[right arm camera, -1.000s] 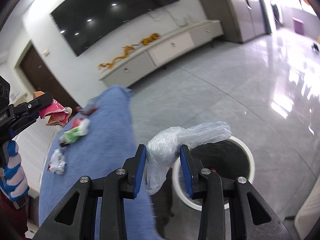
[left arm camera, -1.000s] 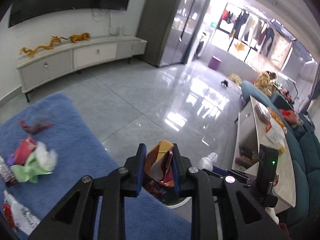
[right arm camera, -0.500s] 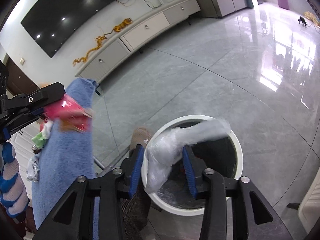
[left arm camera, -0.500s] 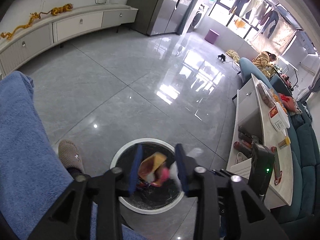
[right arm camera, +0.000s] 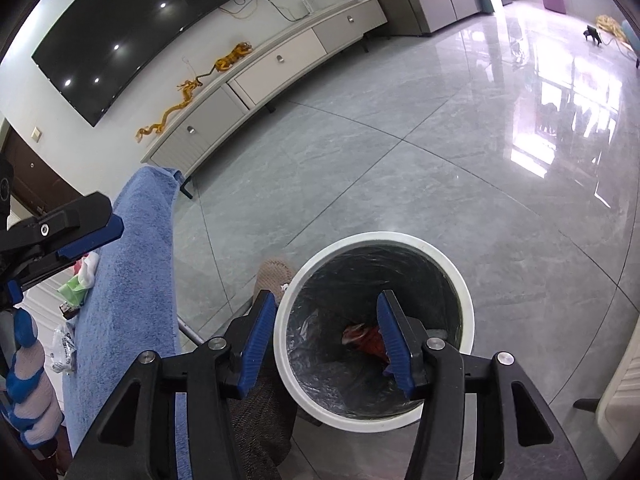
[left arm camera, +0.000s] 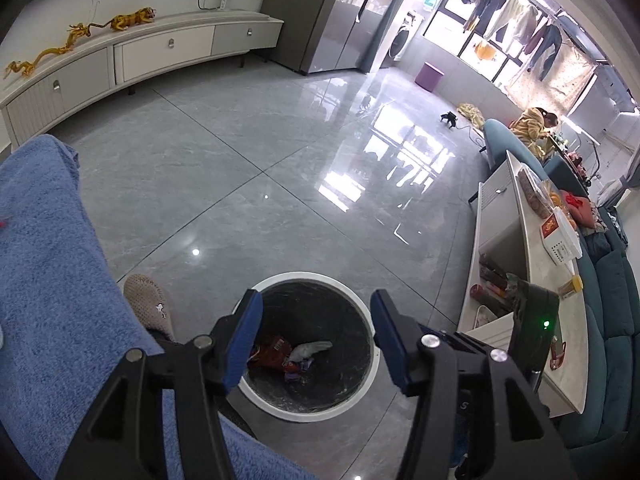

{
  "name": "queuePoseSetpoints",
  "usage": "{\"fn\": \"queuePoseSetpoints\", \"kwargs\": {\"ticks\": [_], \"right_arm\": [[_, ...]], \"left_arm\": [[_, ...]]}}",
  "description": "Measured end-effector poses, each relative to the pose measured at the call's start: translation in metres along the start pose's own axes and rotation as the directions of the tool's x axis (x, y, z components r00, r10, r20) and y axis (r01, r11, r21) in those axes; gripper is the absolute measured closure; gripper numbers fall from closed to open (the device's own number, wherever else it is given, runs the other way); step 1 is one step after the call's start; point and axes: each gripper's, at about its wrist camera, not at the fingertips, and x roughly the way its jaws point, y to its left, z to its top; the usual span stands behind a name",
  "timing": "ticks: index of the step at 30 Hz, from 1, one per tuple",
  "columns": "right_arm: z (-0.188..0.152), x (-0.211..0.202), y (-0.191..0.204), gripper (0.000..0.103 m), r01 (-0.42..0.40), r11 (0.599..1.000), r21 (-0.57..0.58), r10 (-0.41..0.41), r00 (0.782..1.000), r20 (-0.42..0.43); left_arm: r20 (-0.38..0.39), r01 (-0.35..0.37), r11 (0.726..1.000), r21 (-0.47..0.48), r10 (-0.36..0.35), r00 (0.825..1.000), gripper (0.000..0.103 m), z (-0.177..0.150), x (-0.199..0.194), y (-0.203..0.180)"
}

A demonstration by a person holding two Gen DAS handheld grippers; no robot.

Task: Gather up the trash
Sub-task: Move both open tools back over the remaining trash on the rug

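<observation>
A round white-rimmed trash bin [left arm camera: 362, 316] with a dark liner stands on the grey floor, also in the right wrist view [right arm camera: 464, 280]. Red wrappers [left arm camera: 276, 354] and a clear plastic bag [left arm camera: 310, 350] lie at its bottom; a red wrapper [right arm camera: 362, 338] shows in the right wrist view. My left gripper [left arm camera: 316, 340] is open and empty above the bin. My right gripper [right arm camera: 326, 338] is open and empty above the bin. Several pieces of trash [right arm camera: 76, 286] lie on the blue towel-covered table [right arm camera: 128, 280].
A slippered foot [left arm camera: 148, 306] stands between the bin and the table [left arm camera: 48, 288]. A white coffee table [left arm camera: 532, 280] with clutter and a teal sofa [left arm camera: 616, 320] are on the right. A white TV cabinet [left arm camera: 132, 56] lines the far wall.
Both grippers moved from the table over the bin and opened. The orange-red wrapper dropped from the left gripper and the clear plastic bag from the right; both now lie in the bin.
</observation>
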Motion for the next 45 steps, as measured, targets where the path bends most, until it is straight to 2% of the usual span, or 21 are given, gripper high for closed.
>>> {"fn": "queuePoseSetpoints", "kwargs": {"ticks": [5, 7, 9, 12, 15, 17, 18, 24, 28, 32, 36, 43, 45], "right_arm": [[0.003, -0.02, 0.011, 0.044, 0.013, 1.0, -0.026, -0.012, 0.999, 0.043], [0.004, -0.029, 0.016, 0.038, 0.023, 0.999, -0.036, -0.021, 0.998, 0.066], [0.007, -0.042, 0.022, 0.025, 0.036, 0.998, -0.045, -0.031, 0.995, 0.099], [0.009, -0.059, 0.033, 0.014, 0.059, 0.997, -0.058, -0.05, 0.988, 0.149], [0.011, -0.075, 0.044, 0.007, 0.068, 0.995, -0.072, -0.053, 0.979, 0.198], [0.011, -0.086, 0.052, 0.006, 0.073, 0.994, -0.08, -0.053, 0.971, 0.232], [0.011, -0.092, 0.057, 0.001, 0.079, 0.993, -0.085, -0.055, 0.965, 0.255], [0.01, -0.124, 0.089, 0.0, 0.108, 0.987, -0.12, -0.056, 0.927, 0.37], [0.013, -0.139, 0.11, 0.0, 0.093, 0.985, -0.146, -0.026, 0.914, 0.405], [0.013, -0.146, 0.14, 0.0, 0.073, 0.978, -0.197, 0.013, 0.914, 0.406], [0.014, -0.147, 0.167, 0.0, 0.059, 0.969, -0.242, 0.042, 0.919, 0.391], [0.014, -0.143, 0.213, 0.0, 0.037, 0.949, -0.312, 0.088, 0.922, 0.378], [0.014, -0.139, 0.223, 0.0, 0.028, 0.942, -0.333, 0.102, 0.925, 0.365]], "left_arm": [[0.053, -0.044, 0.999, 0.003, 0.044, 0.998, 0.048, -0.01, -0.029, 0.006], [0.081, -0.071, 0.997, 0.001, 0.071, 0.994, 0.048, -0.015, -0.045, 0.01], [0.109, -0.09, 0.996, -0.002, 0.09, 0.99, 0.043, -0.021, -0.059, 0.015], [0.153, -0.117, 0.993, -0.011, 0.117, 0.981, 0.04, -0.031, -0.082, 0.022], [0.189, -0.147, 0.989, -0.03, 0.15, 0.97, 0.04, -0.045, -0.105, 0.034], [0.213, -0.163, 0.985, -0.052, 0.171, 0.962, 0.04, -0.054, -0.122, 0.045], [0.223, -0.169, 0.984, -0.061, 0.179, 0.958, 0.04, -0.058, -0.13, 0.049], [0.282, -0.218, 0.969, -0.115, 0.242, 0.928, 0.04, -0.082, -0.172, 0.079], [0.318, -0.249, 0.955, -0.16, 0.289, 0.903, 0.04, -0.102, -0.204, 0.106], [0.341, -0.276, 0.939, -0.207, 0.333, 0.879, 0.04, -0.114, -0.227, 0.129], [0.364, -0.312, 0.914, -0.261, 0.392, 0.845, 0.04, -0.138, -0.256, 0.158], [0.377, -0.408, 0.846, -0.342, 0.521, 0.766, 0.04, -0.165, -0.303, 0.215], [0.369, -0.419, 0.832, -0.365, 0.542, 0.755, 0.04, -0.17, -0.309, 0.226]]}}
